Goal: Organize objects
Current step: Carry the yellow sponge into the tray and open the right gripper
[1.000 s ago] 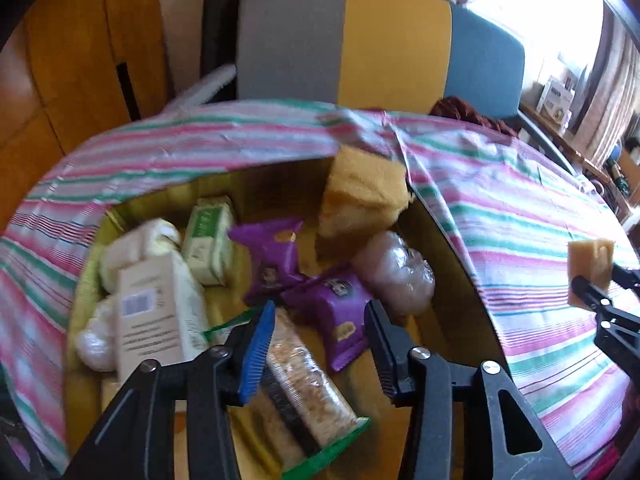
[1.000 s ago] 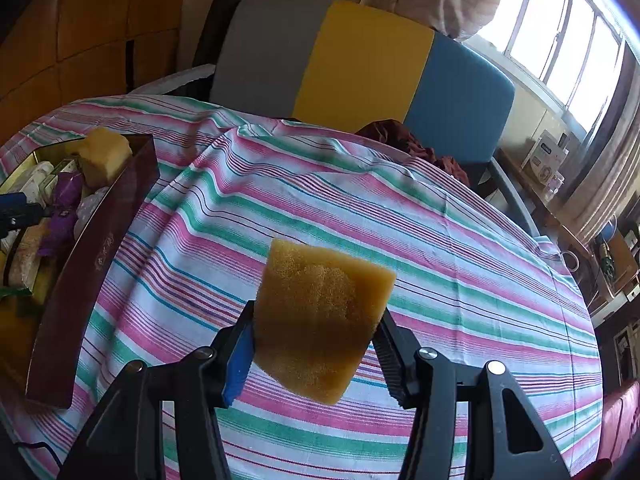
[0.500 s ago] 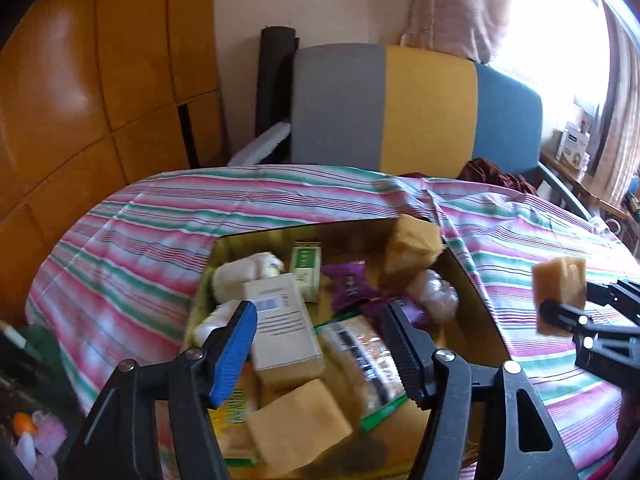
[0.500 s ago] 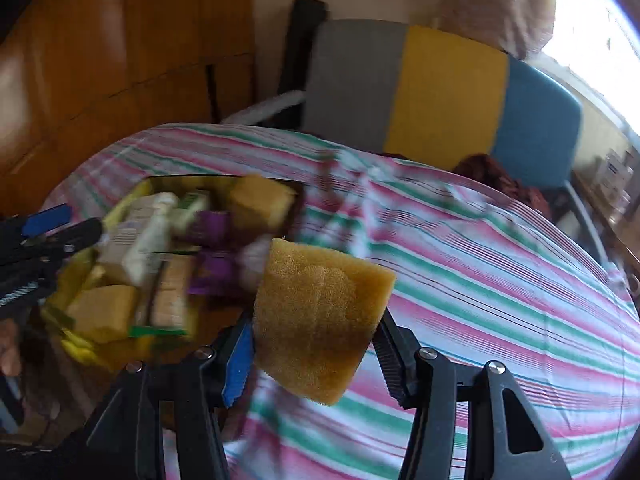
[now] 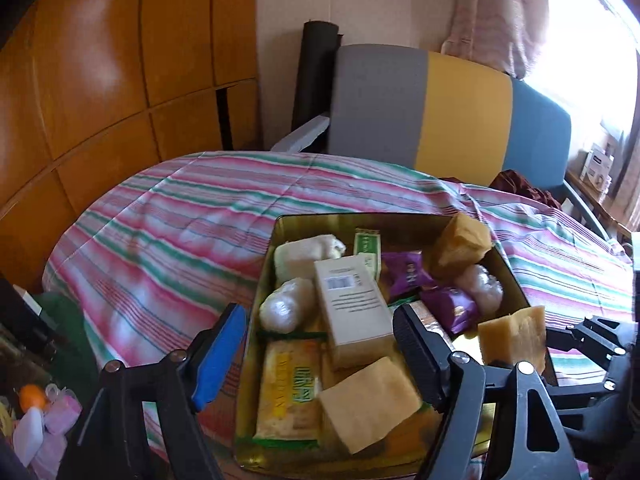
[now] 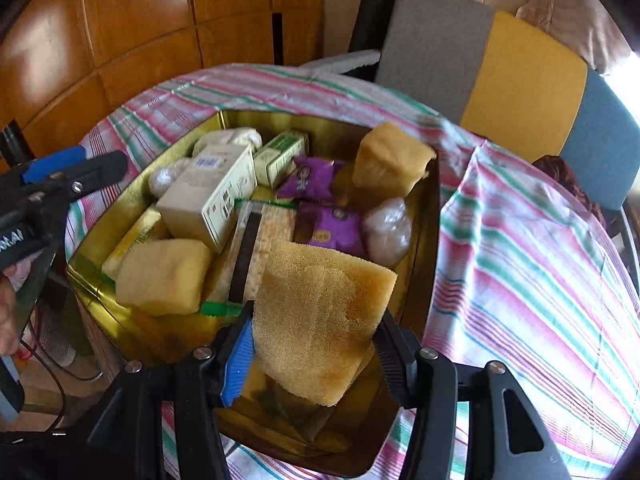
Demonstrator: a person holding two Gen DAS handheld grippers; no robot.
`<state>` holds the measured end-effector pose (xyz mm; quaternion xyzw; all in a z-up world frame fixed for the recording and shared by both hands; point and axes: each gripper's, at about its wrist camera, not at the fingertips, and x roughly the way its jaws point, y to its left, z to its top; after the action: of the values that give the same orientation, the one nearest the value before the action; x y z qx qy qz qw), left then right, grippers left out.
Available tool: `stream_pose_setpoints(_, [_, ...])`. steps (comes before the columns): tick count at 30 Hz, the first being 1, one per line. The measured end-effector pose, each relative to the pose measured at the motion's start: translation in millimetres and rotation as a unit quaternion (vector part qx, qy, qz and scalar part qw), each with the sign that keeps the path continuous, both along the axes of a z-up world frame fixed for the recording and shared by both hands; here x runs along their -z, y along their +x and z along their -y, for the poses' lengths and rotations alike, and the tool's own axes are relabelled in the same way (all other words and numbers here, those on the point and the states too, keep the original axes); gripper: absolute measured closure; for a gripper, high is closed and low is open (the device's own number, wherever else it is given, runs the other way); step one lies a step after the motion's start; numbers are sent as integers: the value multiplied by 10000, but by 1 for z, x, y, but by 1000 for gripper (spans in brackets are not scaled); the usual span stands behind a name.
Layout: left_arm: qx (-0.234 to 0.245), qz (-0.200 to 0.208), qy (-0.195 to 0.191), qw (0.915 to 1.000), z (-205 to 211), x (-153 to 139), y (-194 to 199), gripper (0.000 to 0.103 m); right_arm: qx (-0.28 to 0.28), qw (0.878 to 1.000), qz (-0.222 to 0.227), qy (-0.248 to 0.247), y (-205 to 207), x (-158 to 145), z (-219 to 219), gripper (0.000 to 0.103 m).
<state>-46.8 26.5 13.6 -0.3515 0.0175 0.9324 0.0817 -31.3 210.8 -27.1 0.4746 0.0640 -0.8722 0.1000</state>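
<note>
A gold tin box [image 6: 430, 208] sits on the striped tablecloth, filled with several items: a white carton [image 6: 212, 194], purple snack packets [image 6: 310, 178], two yellow sponges [image 6: 160, 276] and wrapped food. My right gripper [image 6: 316, 350] is shut on a yellow sponge [image 6: 320, 312] and holds it over the box's near right corner; the sponge also shows in the left wrist view [image 5: 514, 338]. My left gripper [image 5: 320, 344] is open and empty, above the box's [image 5: 280, 224] near left edge.
The striped tablecloth [image 5: 168, 224] covers a round table. A grey, yellow and blue chair [image 5: 424, 108] stands behind it, beside wooden wall panels [image 5: 100, 72]. Small toys and clutter [image 5: 36, 412] lie low at the left, off the table.
My right gripper has carried the sponge left from over the cloth to above the box. My left gripper has pulled back and up from inside the box, staying open.
</note>
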Motion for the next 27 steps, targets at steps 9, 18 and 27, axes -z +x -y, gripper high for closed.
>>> stream_pose_setpoints(9, [-231,73,-1,9997,22,4,3,20,66,9993,334,165,-7,17,3,42])
stream_pose_setpoints(18, [-335,115,-30,9994,28,9,11,13,330,9991,158,232,2,15,3,34])
stream_pose_setpoints(27, [-303,-67,67,9995,23,0,25,0,1007,9928,-648,-83,23,-21,-1,31])
